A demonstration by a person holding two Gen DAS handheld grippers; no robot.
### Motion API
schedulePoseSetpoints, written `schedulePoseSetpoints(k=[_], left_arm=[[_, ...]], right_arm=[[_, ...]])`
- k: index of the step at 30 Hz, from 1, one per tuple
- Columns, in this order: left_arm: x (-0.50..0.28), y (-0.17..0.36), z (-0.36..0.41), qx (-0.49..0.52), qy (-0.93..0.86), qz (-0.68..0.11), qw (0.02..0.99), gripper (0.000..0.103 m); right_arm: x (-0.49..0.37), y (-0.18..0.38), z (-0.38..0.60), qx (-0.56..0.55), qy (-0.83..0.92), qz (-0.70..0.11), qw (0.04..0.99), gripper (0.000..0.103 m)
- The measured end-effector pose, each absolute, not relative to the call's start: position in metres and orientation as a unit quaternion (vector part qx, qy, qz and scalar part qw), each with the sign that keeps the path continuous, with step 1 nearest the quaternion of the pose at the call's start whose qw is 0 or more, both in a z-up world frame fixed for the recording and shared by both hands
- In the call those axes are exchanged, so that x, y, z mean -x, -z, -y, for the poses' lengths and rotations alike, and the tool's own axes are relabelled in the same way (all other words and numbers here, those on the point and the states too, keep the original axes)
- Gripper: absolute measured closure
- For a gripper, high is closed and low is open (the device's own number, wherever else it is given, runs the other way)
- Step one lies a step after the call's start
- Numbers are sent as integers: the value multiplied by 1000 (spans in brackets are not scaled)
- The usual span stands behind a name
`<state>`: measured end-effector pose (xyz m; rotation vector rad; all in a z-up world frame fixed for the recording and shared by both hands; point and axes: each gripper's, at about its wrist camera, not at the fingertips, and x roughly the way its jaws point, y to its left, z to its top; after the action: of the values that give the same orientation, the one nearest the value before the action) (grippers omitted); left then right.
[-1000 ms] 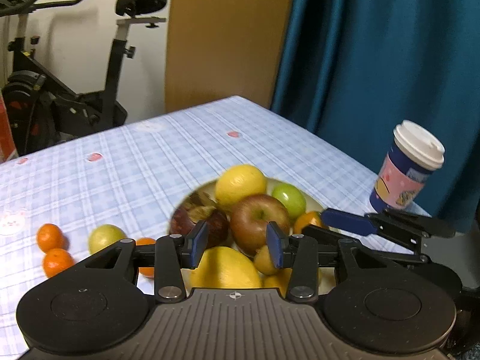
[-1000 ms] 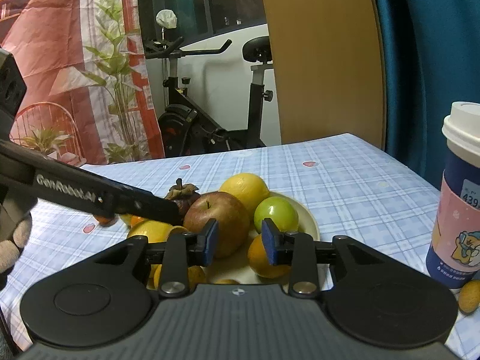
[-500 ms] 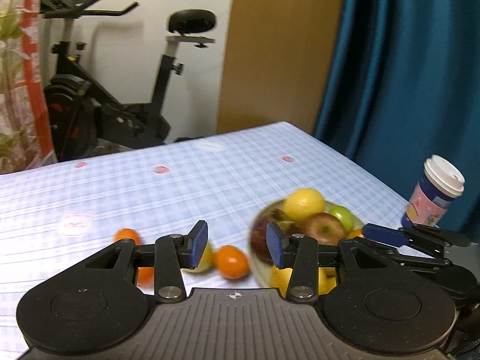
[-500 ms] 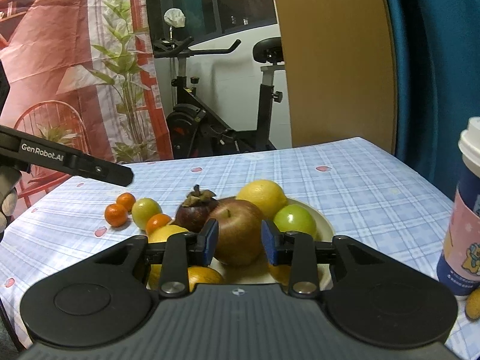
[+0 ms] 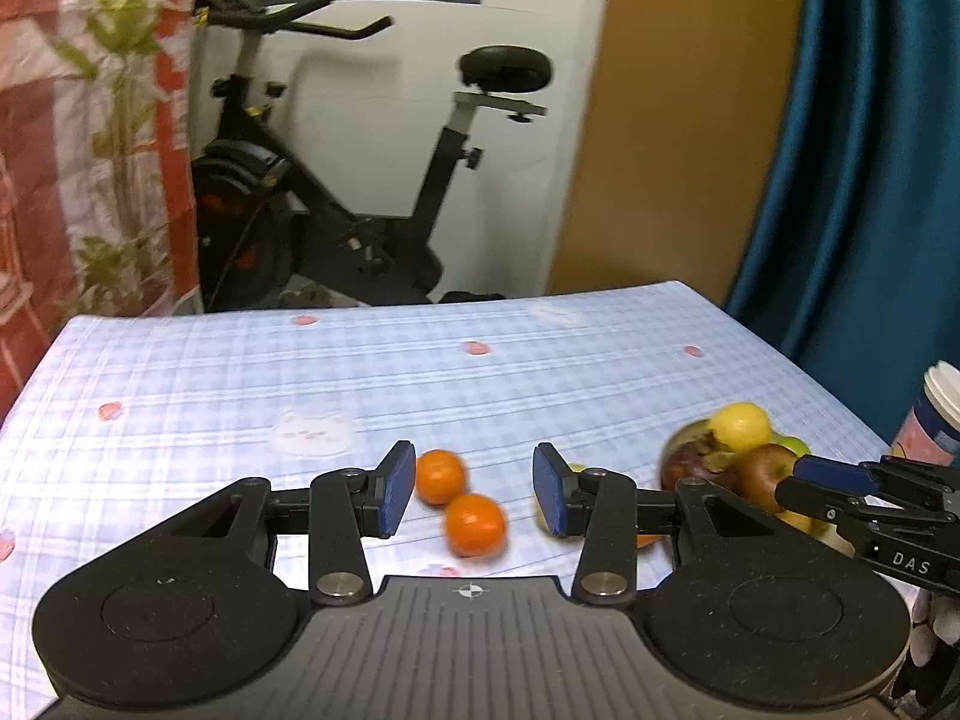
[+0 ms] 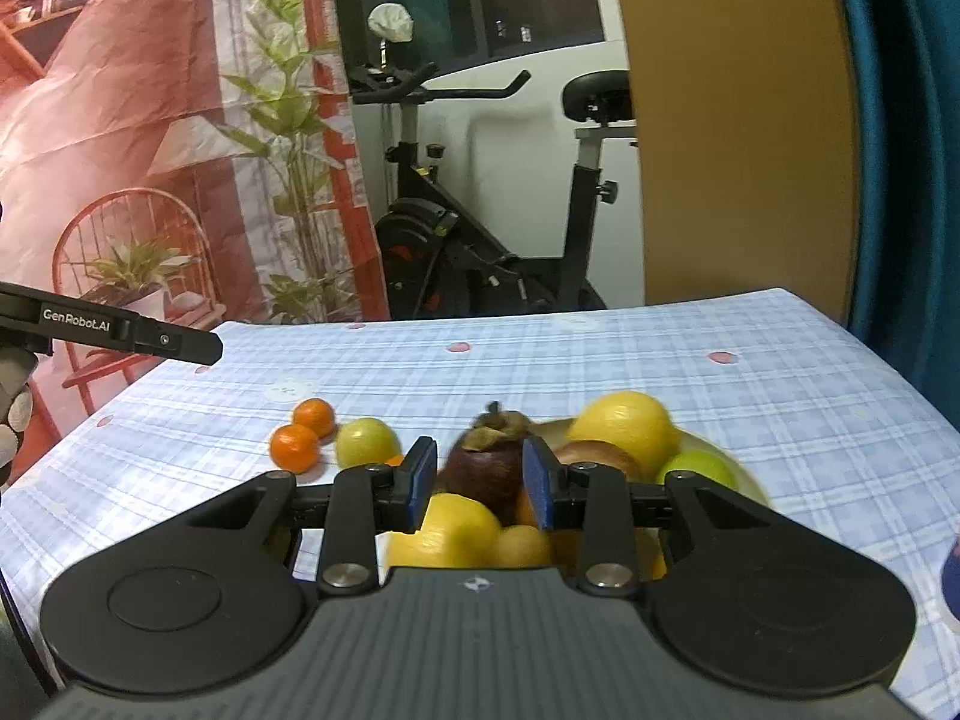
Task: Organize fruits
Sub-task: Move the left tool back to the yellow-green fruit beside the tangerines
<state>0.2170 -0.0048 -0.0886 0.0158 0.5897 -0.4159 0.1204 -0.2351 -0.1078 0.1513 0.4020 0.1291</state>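
My left gripper (image 5: 474,495) stands open and empty over the checked cloth. Two small oranges (image 5: 441,476) (image 5: 476,525) lie on the table just beyond its gap. A green fruit (image 6: 367,441) lies beside them, with another orange half hidden behind it. A plate (image 6: 744,480) holds a mangosteen (image 6: 489,462), a lemon (image 6: 624,423), an apple, a green fruit (image 6: 699,468) and yellow fruits (image 6: 459,531). My right gripper (image 6: 480,483) hovers at the plate's near side, its pads narrowly apart and gripping nothing. The mangosteen shows through the gap, behind the pads.
A lidded paper cup (image 5: 936,420) stands right of the plate, near the table's right edge. An exercise bike (image 5: 360,198) and a blue curtain (image 5: 870,150) are behind the table. The left gripper's finger (image 6: 180,345) reaches in from the left of the right wrist view.
The left gripper has swung left from over the plate to the loose oranges. In the right wrist view it has drawn off the plate, and the right gripper has pulled back and up a little.
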Motion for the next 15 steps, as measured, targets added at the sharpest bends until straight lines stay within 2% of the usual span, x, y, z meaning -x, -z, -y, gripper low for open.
schedulePoseSetpoints(k=[15], left_arm=[[-239,110,-22,19,199,-311,929,58]], right_arm=[[-172,115,172,-9,-136,-238,962,68]])
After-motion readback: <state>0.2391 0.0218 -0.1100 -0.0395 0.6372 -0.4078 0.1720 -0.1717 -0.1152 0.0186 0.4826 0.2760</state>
